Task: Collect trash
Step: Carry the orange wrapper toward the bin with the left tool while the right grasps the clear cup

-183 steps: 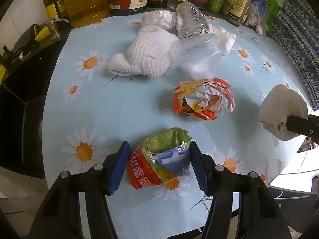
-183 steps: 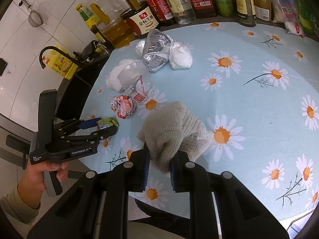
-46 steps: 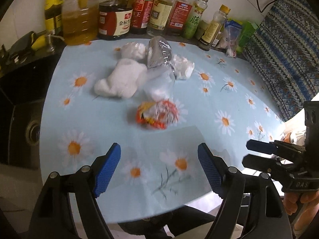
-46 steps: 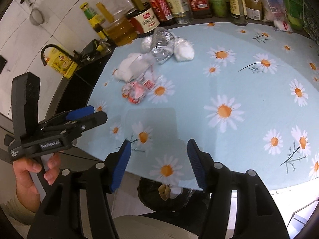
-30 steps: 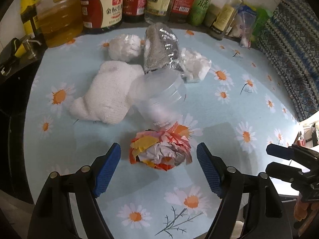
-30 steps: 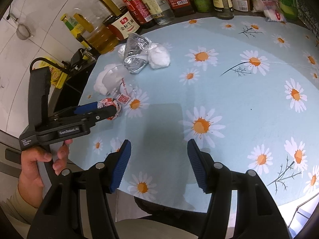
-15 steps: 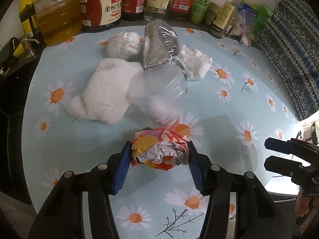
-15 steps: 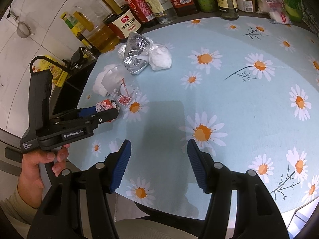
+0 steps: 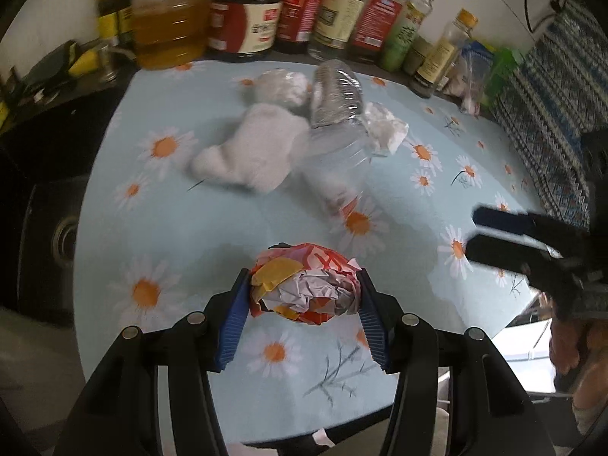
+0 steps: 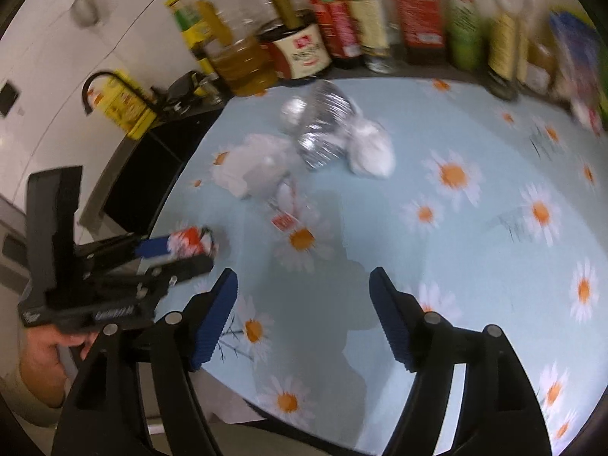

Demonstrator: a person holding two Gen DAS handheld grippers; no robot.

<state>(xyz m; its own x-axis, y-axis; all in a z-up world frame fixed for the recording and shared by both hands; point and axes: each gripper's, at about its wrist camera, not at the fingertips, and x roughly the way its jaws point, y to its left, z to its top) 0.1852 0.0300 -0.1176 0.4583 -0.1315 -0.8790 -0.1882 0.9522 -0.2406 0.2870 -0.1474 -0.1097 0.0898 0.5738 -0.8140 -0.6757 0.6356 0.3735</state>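
My left gripper (image 9: 304, 296) is shut on a crumpled red, orange and white paper ball (image 9: 304, 285), held just above the daisy tablecloth (image 9: 212, 228); it also shows in the right wrist view (image 10: 192, 241). My right gripper (image 10: 304, 304) is open and empty above the cloth, right of the left one. Further back lie a white cloth (image 9: 254, 144), a clear plastic cup (image 9: 334, 159), a silver crumpled bag (image 9: 334, 95) and white tissue wads (image 9: 383, 129).
Sauce and oil bottles (image 9: 243, 19) line the back edge of the table. A black stove top (image 9: 41, 174) lies to the left. A patterned blue fabric (image 9: 551, 87) is on the right. The table's front edge (image 9: 304, 433) is close below my left gripper.
My left gripper has pulled back toward the table's front edge and lifted a little with the paper ball in it. My right gripper has moved forward and left over the table, still open.
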